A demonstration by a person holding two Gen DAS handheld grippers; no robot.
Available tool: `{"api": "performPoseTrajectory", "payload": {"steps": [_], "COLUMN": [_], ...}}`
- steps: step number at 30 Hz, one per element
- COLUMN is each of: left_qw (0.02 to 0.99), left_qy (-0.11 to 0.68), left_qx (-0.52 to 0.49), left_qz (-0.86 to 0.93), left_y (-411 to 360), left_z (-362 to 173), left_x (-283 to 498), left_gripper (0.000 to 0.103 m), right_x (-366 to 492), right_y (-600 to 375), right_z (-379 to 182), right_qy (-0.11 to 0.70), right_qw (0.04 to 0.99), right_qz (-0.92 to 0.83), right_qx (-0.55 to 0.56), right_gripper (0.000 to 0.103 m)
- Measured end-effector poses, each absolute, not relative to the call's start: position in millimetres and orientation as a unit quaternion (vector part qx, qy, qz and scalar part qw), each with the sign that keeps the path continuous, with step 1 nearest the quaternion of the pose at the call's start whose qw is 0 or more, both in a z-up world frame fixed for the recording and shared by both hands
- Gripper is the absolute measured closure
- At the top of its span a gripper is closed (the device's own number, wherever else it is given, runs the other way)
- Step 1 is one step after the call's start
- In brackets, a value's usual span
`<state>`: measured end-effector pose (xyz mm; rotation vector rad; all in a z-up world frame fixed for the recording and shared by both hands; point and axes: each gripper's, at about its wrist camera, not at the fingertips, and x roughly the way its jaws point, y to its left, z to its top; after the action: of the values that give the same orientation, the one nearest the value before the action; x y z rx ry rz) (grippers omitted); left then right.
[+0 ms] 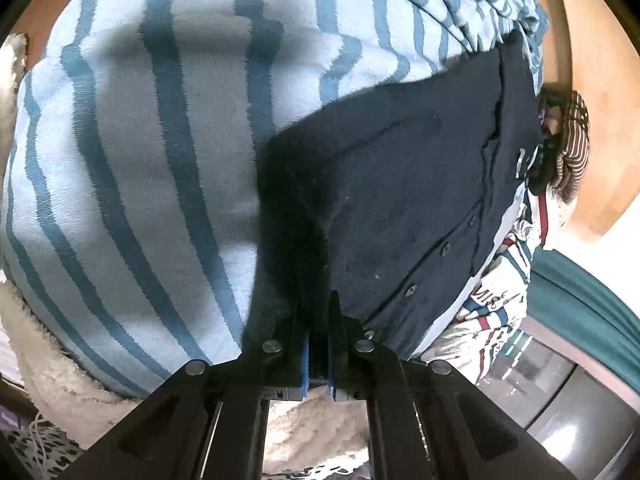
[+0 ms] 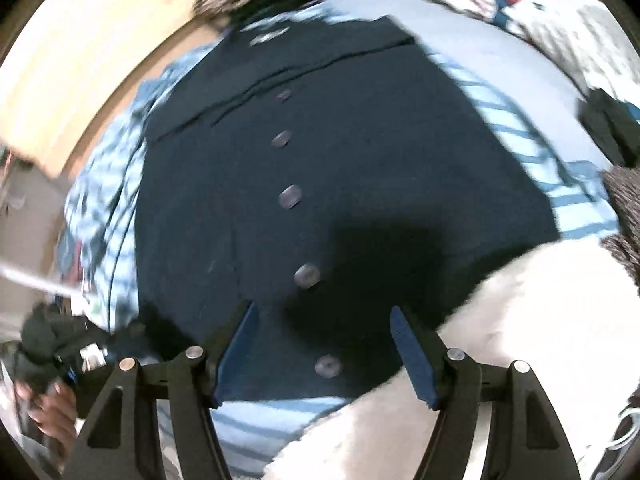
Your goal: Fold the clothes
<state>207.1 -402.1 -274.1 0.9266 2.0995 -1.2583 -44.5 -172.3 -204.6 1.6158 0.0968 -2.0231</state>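
Navy shirt edge pinched by left gripper.

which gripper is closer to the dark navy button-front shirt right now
Left. The left gripper is shut on an edge of the dark navy button-front shirt. The right gripper hangs open above the shirt's button row, pinching nothing.

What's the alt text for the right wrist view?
The open right gripper hovers over a dark navy buttoned shirt, nothing between its blue pads. The shirt lies on a blue striped cloth, a row of buttons running up the middle and a white fleecy fabric at lower right. The picture is motion-blurred.
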Motion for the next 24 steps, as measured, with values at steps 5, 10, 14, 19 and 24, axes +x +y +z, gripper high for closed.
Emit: {"api": "performPoseTrajectory", "payload": {"steps": [5,10,14,19,24], "left_qw": [0.259,0.251,0.252,0.262,0.262], "left_qy": [0.771,0.773,0.774,0.778,0.775], "left_qx": [0.349,0.357,0.365,0.366,0.366], "left_qz": [-0.465,-0.46,-0.452,-0.439,-0.444], "left_y": [-400,-394,-389,-387,-388], "left_z": [-277,-278,-283,-290,-288], "left_x": [205,218,235,253,253], "left_gripper": [0.097,0.097,0.097,0.097,0.097], "right_x": [-41,1,46,89,108], "right_y": [-168,-204,-233,-253,-256], "right_z": [-202,-222,-249,-274,-284], "right_qy": [0.033,0.087,0.137,0.191,0.215], "right_qw": [0.294,0.35,0.387,0.41,0.416], "right_qz": [-0.749,-0.71,-0.668,-0.639,-0.621], "right_qx": [0.592,0.604,0.62,0.622,0.628], "right_gripper": [0.031,0.031,0.031,0.031,0.031]}}
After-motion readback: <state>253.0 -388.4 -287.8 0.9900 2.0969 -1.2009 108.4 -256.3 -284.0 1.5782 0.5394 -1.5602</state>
